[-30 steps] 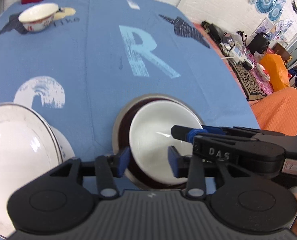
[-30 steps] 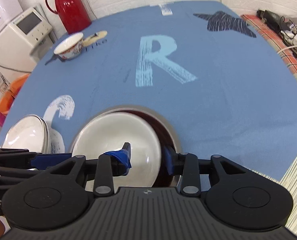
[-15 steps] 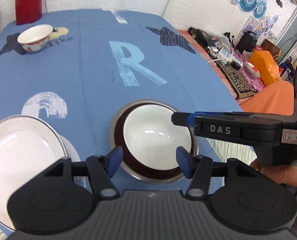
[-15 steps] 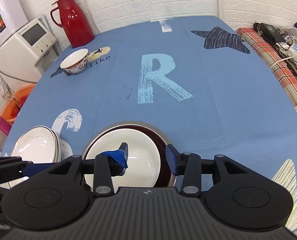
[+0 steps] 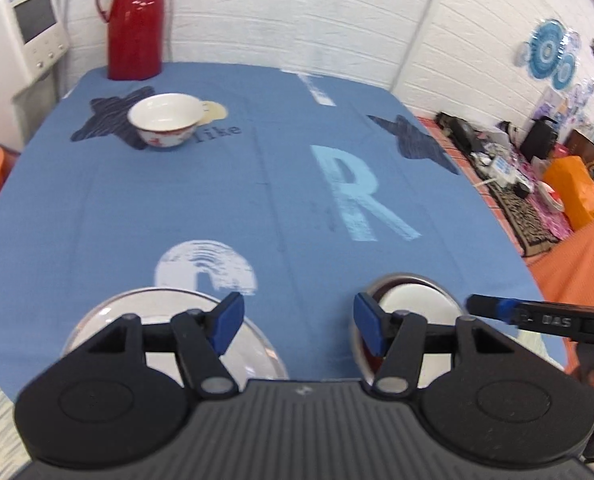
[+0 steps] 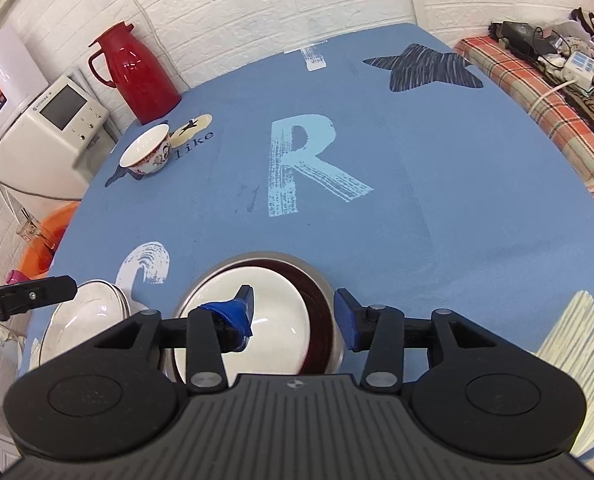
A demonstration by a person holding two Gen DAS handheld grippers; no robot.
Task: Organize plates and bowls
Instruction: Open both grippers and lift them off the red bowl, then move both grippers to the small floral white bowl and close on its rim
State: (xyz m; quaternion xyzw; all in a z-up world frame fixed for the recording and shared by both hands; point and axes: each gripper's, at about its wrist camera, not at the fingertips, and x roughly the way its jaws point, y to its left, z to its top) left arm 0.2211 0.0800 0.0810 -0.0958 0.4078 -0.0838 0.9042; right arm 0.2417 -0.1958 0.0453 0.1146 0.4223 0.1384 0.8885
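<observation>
Both grippers are black plastic with ribbed grey bodies, round side discs and silver pivot screws. The left gripper [image 5: 295, 322] has blue pads; the right gripper [image 6: 295, 314] has blue pads too, one wrapped in crumpled blue tape, and white "DAS" lettering on its side.

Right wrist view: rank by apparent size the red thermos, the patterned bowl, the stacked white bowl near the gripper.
1. stacked white bowl, though nearness to the camera inflates it
2. red thermos
3. patterned bowl
</observation>
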